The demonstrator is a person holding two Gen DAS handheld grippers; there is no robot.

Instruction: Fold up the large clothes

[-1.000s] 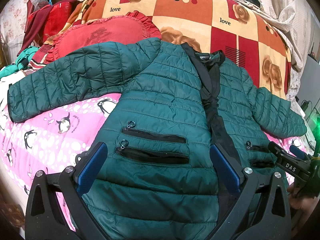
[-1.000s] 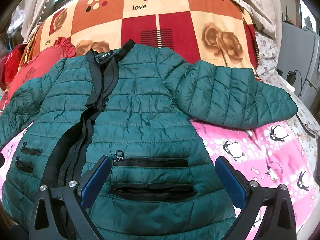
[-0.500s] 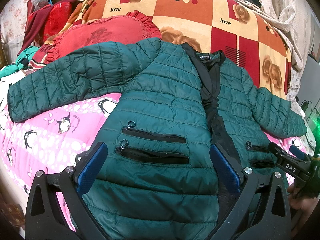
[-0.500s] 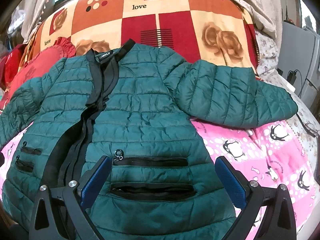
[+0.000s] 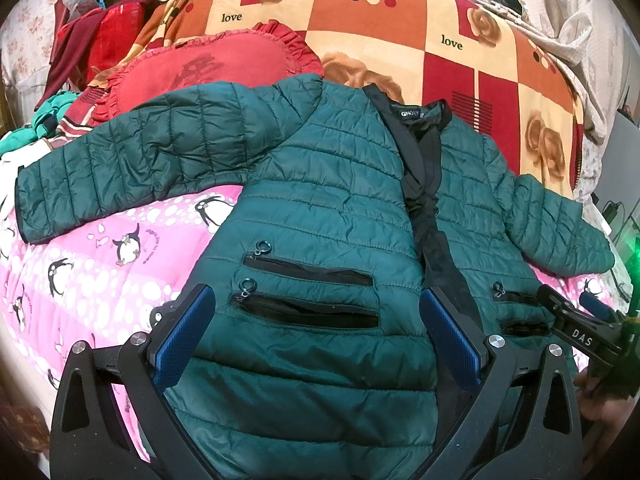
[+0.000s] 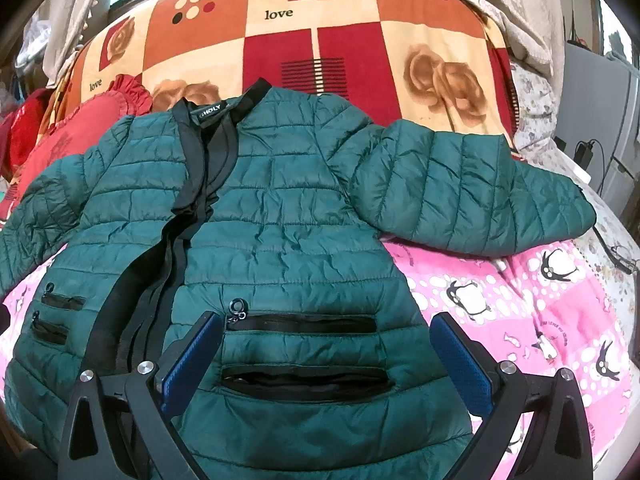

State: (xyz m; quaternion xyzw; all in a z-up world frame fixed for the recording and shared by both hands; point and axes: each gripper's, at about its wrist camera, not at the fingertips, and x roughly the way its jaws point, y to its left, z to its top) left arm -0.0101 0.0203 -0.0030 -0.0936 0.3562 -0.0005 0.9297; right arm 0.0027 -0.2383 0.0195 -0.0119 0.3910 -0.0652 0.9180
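Note:
A dark green quilted jacket [image 5: 320, 200] lies spread face up on the bed, sleeves out to both sides, black zipper band down the middle; it also shows in the right wrist view [image 6: 288, 232]. My left gripper [image 5: 316, 336] is open and empty, hovering over the jacket's lower left front with its zip pockets [image 5: 308, 312]. My right gripper [image 6: 324, 356] is open and empty over the lower right front and its pockets [image 6: 304, 380]. The right gripper also shows at the right edge of the left wrist view [image 5: 580, 332].
The jacket rests on a pink penguin blanket [image 5: 80, 264] that also shows in the right wrist view [image 6: 520, 300]. An orange and red rose blanket [image 6: 320, 40] rises behind. A red frilled cushion [image 5: 192, 72] and piled clothes [image 5: 92, 40] sit at back left. Cables [image 6: 592, 152] lie at right.

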